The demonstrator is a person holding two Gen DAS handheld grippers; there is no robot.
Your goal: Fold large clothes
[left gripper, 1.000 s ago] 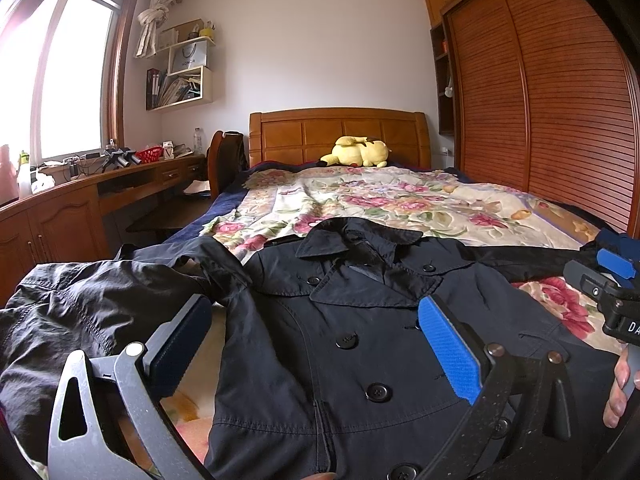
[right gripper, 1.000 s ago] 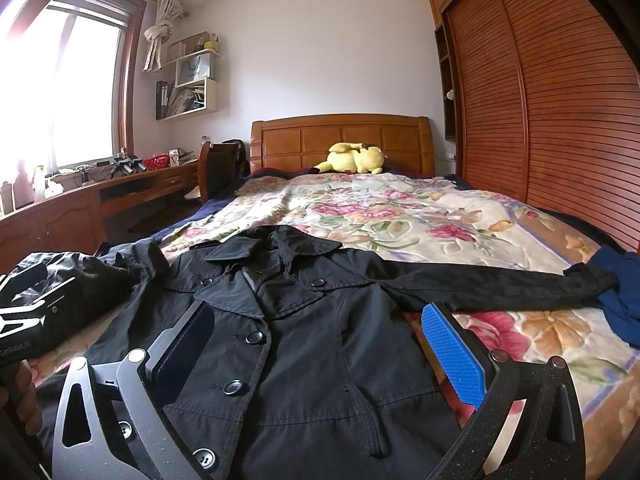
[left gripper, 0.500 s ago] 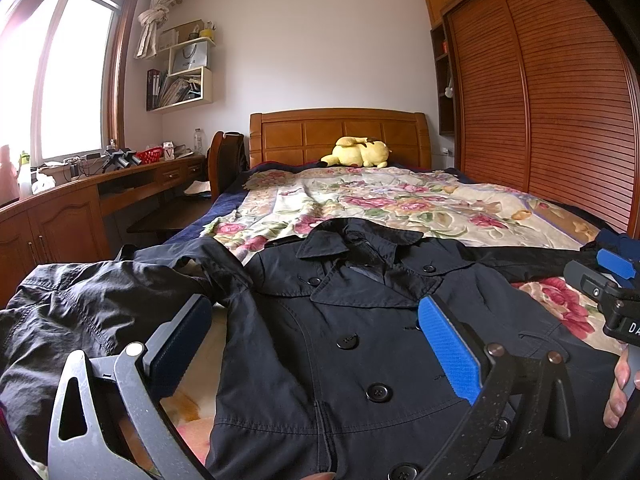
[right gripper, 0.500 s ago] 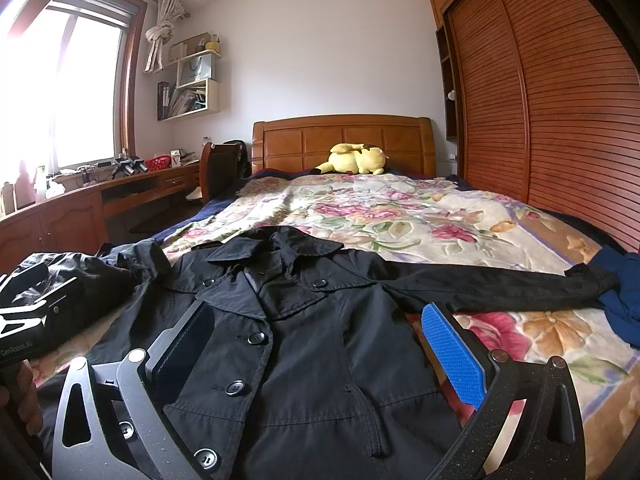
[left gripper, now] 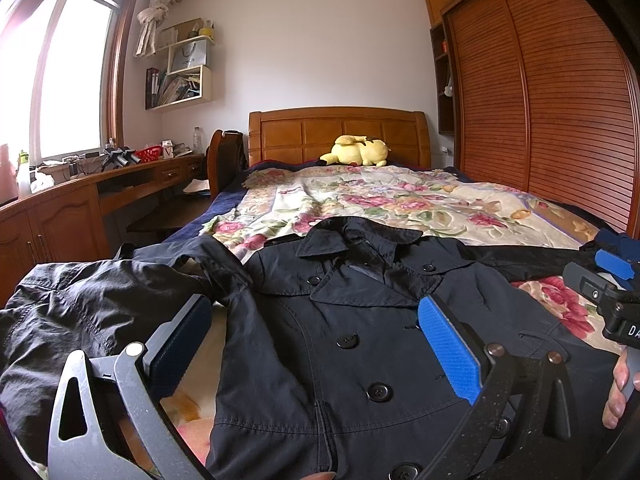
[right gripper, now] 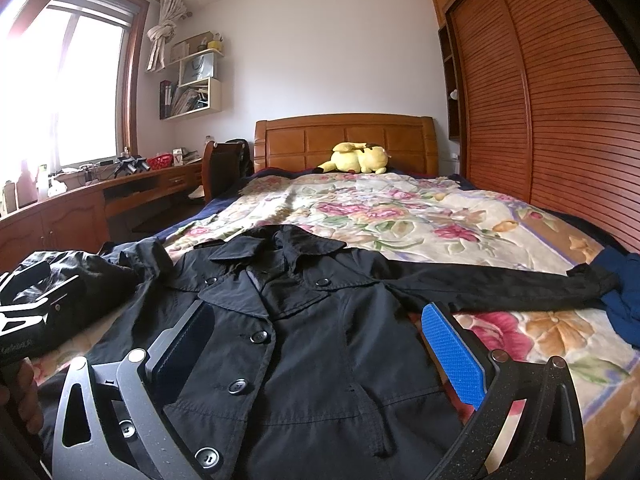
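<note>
A black double-breasted coat (left gripper: 352, 344) lies front-up on the floral bedspread (left gripper: 380, 200), collar toward the headboard; it also shows in the right wrist view (right gripper: 312, 344). Its left sleeve (left gripper: 80, 312) is bunched at the bed's left edge. Its right sleeve (right gripper: 500, 280) stretches out flat to the right. My left gripper (left gripper: 312, 340) hovers open over the coat's left chest, holding nothing. My right gripper (right gripper: 312, 344) hovers open over the coat's right front, holding nothing.
A yellow plush toy (right gripper: 356, 158) lies by the wooden headboard (right gripper: 344, 140). A blue garment (right gripper: 624, 292) sits at the bed's right edge. A wooden desk (left gripper: 80, 200) and chair (left gripper: 224, 160) stand left of the bed. A slatted wardrobe (right gripper: 560, 100) lines the right wall.
</note>
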